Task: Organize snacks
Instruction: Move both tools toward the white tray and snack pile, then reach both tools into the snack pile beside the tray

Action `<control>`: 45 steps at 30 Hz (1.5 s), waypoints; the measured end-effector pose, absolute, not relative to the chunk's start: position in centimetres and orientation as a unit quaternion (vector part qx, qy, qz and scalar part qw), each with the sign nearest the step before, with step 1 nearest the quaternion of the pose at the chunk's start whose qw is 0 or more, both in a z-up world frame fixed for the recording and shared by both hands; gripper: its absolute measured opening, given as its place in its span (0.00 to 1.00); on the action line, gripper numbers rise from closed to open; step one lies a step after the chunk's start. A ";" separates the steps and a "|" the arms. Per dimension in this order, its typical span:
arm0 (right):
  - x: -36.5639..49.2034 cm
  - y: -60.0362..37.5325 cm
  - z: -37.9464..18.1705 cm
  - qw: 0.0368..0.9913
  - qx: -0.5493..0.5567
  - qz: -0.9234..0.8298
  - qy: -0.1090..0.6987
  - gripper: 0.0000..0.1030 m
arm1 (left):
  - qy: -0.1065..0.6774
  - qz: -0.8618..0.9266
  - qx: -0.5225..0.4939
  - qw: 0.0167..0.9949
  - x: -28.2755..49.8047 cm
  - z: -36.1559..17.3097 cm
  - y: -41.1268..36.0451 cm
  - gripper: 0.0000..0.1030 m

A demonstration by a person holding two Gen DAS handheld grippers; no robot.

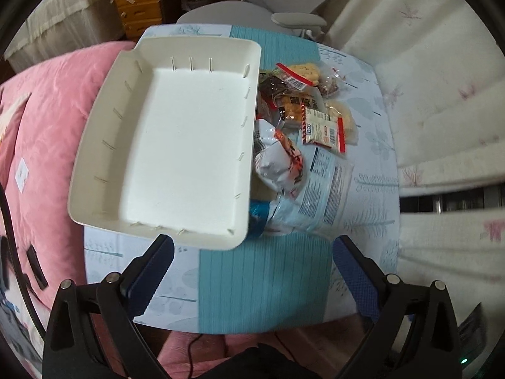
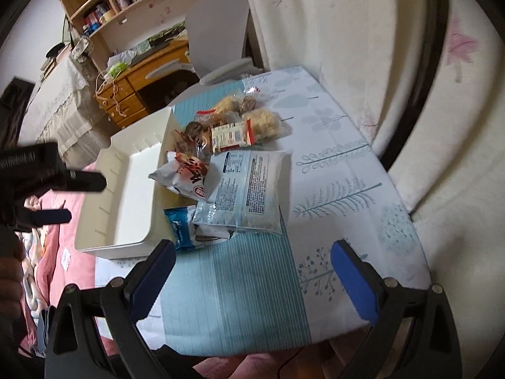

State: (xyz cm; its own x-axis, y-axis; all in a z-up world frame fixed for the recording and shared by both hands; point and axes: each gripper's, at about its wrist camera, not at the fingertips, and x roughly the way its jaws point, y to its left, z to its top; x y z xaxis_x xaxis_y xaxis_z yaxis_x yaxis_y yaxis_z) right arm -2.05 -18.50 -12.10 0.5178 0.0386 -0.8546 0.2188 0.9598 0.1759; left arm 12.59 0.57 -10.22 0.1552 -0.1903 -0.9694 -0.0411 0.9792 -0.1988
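Snacks (image 1: 293, 145) crowd the empty tray (image 1: 176, 145); both tongs (image 1: 252, 271) (image 2: 252, 271) gape empty, and a careless grab could drag neighbouring packets.

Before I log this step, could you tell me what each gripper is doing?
Left gripper: open, holding nothing.
Right gripper: open, holding nothing.

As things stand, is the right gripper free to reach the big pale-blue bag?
Probably yes. The right gripper is open and empty, the pale-blue bag lies on top of the pile, and only bare tablecloth lies between them.
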 end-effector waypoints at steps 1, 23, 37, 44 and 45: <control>-1.4 -18.7 -12.6 0.861 0.127 -0.046 0.490 0.96 | 0.652 -0.043 -0.097 0.751 13.2 -10.6 0.2 0.97; 9.5 -21.8 -21.5 0.832 0.132 0.081 0.533 0.96 | 0.715 0.080 -0.151 0.678 22.1 -18.9 -3.0 0.93; 12.8 -20.9 -23.9 0.819 0.137 0.095 0.548 0.96 | 0.744 0.101 -0.107 0.652 24.3 -23.0 -4.9 0.84; 13.7 -20.6 -24.3 0.809 0.138 0.089 0.564 0.99 | 0.742 0.100 -0.087 0.657 24.9 -23.0 -5.5 0.72; 14.0 -20.5 -24.3 0.808 0.140 0.089 0.566 1.00 | 0.741 0.102 -0.087 0.658 24.8 -22.9 -5.4 0.69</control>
